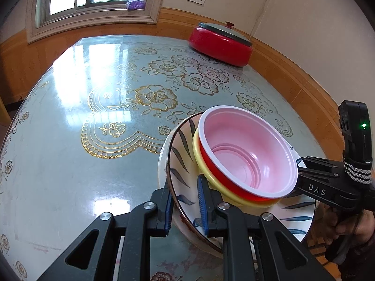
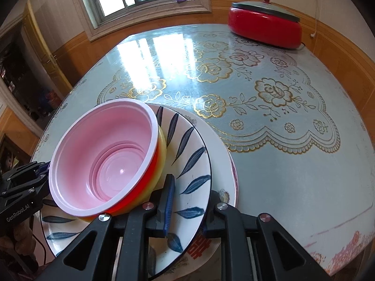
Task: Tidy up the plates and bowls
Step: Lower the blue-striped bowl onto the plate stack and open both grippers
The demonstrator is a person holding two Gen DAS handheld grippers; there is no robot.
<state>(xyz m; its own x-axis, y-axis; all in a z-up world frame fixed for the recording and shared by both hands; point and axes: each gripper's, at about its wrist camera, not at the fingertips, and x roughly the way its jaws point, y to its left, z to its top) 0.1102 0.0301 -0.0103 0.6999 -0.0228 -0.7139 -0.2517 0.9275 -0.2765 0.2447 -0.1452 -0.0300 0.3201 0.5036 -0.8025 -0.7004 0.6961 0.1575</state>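
A red bowl with a pink inside (image 1: 248,154) sits nested in a yellow bowl (image 1: 211,178), both tilted inside a white plate with blue leaves (image 1: 180,164). That plate rests on a plain white plate (image 2: 218,145). My left gripper (image 1: 185,201) is shut on the leaf plate's near rim. My right gripper (image 2: 189,201) grips the opposite rim of the same plate (image 2: 192,164). The bowls also show in the right wrist view (image 2: 105,159). The right gripper's body shows at the right of the left wrist view (image 1: 328,182).
The table (image 1: 70,164) has a glossy blue-green cloth with gold flowers. A red electric pot with a grey lid (image 1: 220,44) stands at the far right corner. A window and a purple tissue pack (image 1: 134,2) lie beyond the table.
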